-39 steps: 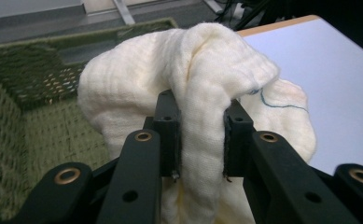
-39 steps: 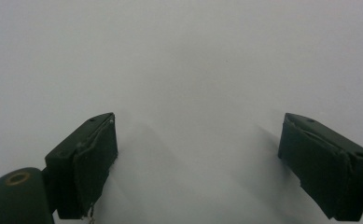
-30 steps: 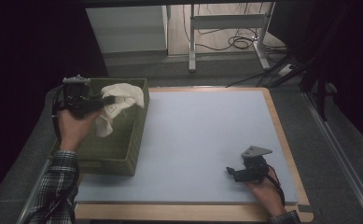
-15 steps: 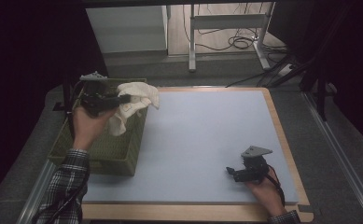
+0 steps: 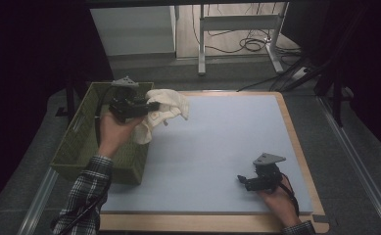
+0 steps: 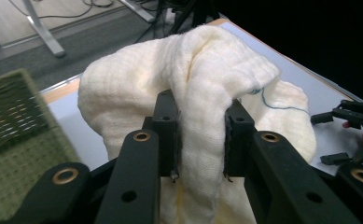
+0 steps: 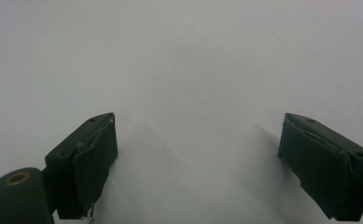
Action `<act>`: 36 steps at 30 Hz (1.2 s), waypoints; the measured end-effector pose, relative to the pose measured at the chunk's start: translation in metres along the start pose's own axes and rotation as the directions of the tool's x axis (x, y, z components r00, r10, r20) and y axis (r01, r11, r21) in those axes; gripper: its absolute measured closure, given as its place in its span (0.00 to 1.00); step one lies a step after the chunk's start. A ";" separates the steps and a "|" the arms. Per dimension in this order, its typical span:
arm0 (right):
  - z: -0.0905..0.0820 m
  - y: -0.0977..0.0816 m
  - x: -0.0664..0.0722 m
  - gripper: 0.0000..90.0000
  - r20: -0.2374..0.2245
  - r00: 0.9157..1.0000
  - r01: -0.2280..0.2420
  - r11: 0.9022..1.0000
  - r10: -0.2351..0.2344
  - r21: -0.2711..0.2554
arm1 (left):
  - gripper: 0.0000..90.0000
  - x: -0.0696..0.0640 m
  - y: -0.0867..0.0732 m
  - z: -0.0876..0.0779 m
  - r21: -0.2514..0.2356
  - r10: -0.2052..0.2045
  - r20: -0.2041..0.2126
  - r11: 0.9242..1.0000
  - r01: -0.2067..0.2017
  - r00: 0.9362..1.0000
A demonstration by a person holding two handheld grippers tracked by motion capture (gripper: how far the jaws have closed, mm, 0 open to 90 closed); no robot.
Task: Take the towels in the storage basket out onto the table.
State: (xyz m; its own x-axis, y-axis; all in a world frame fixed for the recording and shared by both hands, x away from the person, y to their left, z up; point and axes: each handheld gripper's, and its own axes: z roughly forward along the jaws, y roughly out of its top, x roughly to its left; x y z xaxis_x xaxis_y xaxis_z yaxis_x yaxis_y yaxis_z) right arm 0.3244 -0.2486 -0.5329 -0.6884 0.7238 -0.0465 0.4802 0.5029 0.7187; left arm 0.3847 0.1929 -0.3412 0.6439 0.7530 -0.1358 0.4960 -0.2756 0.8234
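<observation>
Dim room, cables [image 5: 249, 45] on floor [image 5: 227, 29]

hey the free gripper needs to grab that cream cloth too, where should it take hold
Probably the loose corner of the cream cloth that sticks out over the blue mat, approached from the mat side. The left gripper already pinches a bunched fold near the basket; the right gripper is open.

The blue mat [image 5: 217, 147] lies open mid-table; the green basket [image 5: 80, 142] blocks its left edge, seemingly.

The cream cloth [image 6: 202, 93] runs off the left gripper view's bottom edge, its lower end hidden behind the fingers [image 6: 167, 135].
</observation>
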 end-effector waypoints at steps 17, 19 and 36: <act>0.000 0.000 0.000 0.13 -0.001 1.000 0.000 1.000 0.000 0.001 | 0.79 -0.050 0.000 0.061 0.020 0.076 0.100 0.997 -0.078 0.992; 0.000 0.000 0.000 0.13 0.000 1.000 -0.001 1.000 0.001 0.000 | 0.79 -0.055 -0.002 0.068 0.025 0.084 0.110 0.996 -0.087 0.990; 0.000 0.000 0.000 0.13 0.001 1.000 -0.001 1.000 0.001 0.001 | 0.78 -0.084 -0.038 0.128 0.076 0.133 0.143 0.987 -0.145 0.981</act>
State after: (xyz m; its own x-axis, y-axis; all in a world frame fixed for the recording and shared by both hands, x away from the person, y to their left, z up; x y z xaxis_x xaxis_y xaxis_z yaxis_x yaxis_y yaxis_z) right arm 0.3244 -0.2487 -0.5329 -0.6878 0.7244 -0.0466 0.4811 0.5029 0.7181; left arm 0.3860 0.0633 -0.4313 0.7806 0.6166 -0.1022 0.4404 -0.4266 0.7900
